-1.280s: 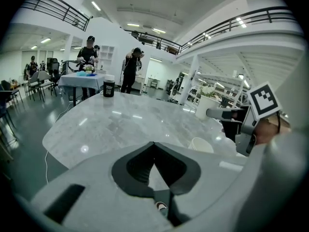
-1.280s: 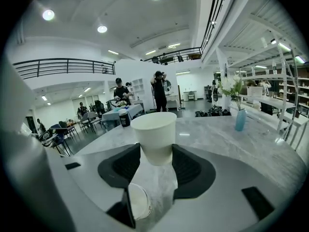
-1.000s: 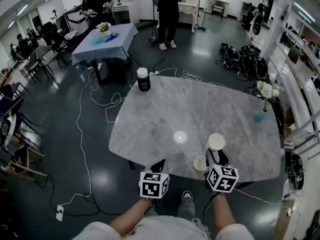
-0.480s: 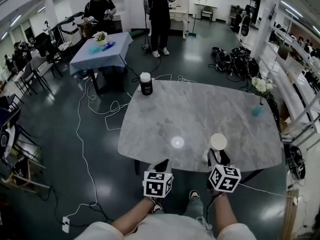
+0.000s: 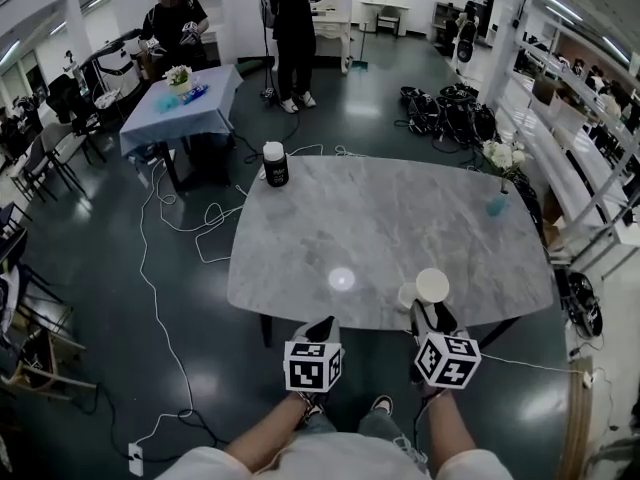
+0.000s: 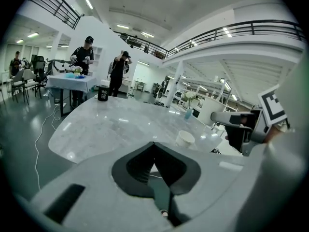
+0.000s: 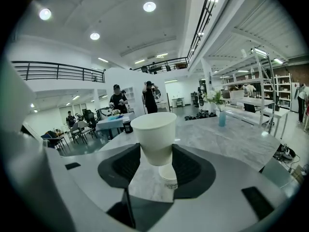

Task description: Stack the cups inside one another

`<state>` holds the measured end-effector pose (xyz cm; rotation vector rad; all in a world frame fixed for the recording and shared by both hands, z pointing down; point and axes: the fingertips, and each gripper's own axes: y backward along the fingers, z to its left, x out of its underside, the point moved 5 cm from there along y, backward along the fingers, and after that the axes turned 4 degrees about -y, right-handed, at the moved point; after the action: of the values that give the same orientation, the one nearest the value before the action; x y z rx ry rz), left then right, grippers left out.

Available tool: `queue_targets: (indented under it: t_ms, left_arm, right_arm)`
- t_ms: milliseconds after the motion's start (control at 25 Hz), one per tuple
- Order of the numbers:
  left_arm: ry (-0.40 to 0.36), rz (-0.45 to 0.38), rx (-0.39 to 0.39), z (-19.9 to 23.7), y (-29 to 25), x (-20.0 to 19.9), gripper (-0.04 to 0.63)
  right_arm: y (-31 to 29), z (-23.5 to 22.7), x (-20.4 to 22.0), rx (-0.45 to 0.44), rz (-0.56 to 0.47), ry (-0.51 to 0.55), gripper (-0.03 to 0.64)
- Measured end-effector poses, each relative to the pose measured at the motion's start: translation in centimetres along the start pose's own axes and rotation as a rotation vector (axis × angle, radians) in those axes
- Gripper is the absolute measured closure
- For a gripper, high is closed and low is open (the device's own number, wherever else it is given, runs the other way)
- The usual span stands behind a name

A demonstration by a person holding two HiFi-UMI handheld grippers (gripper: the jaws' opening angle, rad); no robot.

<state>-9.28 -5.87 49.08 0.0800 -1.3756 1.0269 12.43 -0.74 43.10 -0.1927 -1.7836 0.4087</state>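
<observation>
1. My right hand-held gripper [image 7: 157, 154] is clamped on a white paper cup [image 7: 154, 137]. The jaws are only as far apart as its lower wall, and the cup is upright with its mouth up.
2. The held cup hangs just above a second cup [image 7: 168, 173] standing near the counter's [image 5: 380, 218] near edge. From here I can't be sure whether the two touch.
3. My left hand-held gripper [image 6: 153, 146] has its jaws together with nothing between them, and it sits just off the counter edge.
4. Count: two cups, one held and one standing; two hand-held grippers.
5. At the far corner there is one dark canister [image 5: 275, 164], and at the right edge one blue vase [image 5: 497, 206].
</observation>
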Motion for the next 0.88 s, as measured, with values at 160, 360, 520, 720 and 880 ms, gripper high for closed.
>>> queue_targets:
  t_ms: [160, 360, 520, 720, 880]
  left_arm:
    - [-0.003, 0.012, 0.007, -1.1, -0.5, 0.3, 0.601]
    - [-0.003, 0.008, 0.005, -3.3, -1.1, -0.1, 0.601]
    - [-0.009, 0.01, 0.0, -5.4, -1.4, 0.1, 0.601]
    - [-0.008, 0.022, -0.019, -7.0, -1.6, 0.9, 0.601]
    - [-0.006, 0.039, -0.037, -7.1, -2.4, 1.4, 0.601]
  right_arm:
    - [0.7, -0.7, 0.1, -0.002, -0.003, -0.007, 0.41]
    - [1.7, -1.9, 0.0, -0.026, 0.001, -0.006, 0.41]
    - [2.5, -2.7, 0.4, -0.053, 0.017, -0.005, 0.411]
    - [2.6, -3.5, 0.9, -0.093, 0.038, 0.0, 0.411]
    - [1.5, -3.9, 1.7, -0.112, 0.057, -0.01, 0.411]
